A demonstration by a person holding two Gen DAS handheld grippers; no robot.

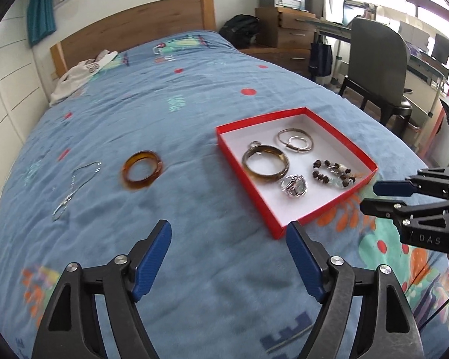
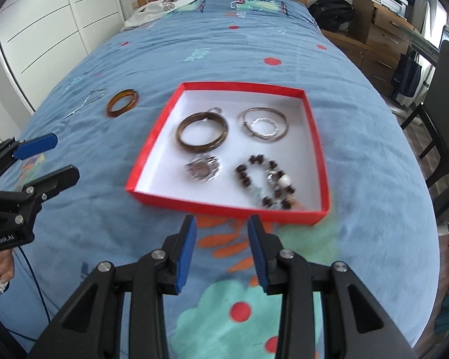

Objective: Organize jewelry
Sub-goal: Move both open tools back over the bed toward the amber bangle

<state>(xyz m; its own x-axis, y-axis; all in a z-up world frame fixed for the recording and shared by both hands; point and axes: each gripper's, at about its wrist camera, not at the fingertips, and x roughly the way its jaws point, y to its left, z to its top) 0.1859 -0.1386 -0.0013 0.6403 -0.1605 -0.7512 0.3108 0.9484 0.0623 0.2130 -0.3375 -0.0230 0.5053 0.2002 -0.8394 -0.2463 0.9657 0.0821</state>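
Observation:
A red box [image 1: 245, 176] [image 2: 152, 131] with a white floor lies on the blue bedspread. It holds a brown bangle [image 1: 265, 164] [image 2: 202, 136], silver hoops [image 1: 294, 139] [image 2: 265, 124], a crystal brooch [image 1: 294, 186] [image 2: 203, 168] and a bead bracelet [image 1: 333, 173] [image 2: 266, 184]. An amber bangle [image 1: 142, 170] [image 2: 122, 102] and a thin silver chain [image 1: 74, 188] [image 2: 83, 103] lie on the bed left of the box. My left gripper [image 1: 229, 239] [image 2: 60, 157] is open and empty, near the box's front corner. My right gripper [image 2: 221, 230] [image 1: 371, 196] is open and empty, just before the box's near edge.
A white garment [image 1: 80, 73] [image 2: 158, 7] lies by the wooden headboard [image 1: 134, 30]. A dark chair [image 1: 377, 68], a drawer unit [image 1: 290, 30] and a black bag [image 1: 242, 30] stand right of the bed. White wardrobe doors [image 2: 45, 24] are on the left.

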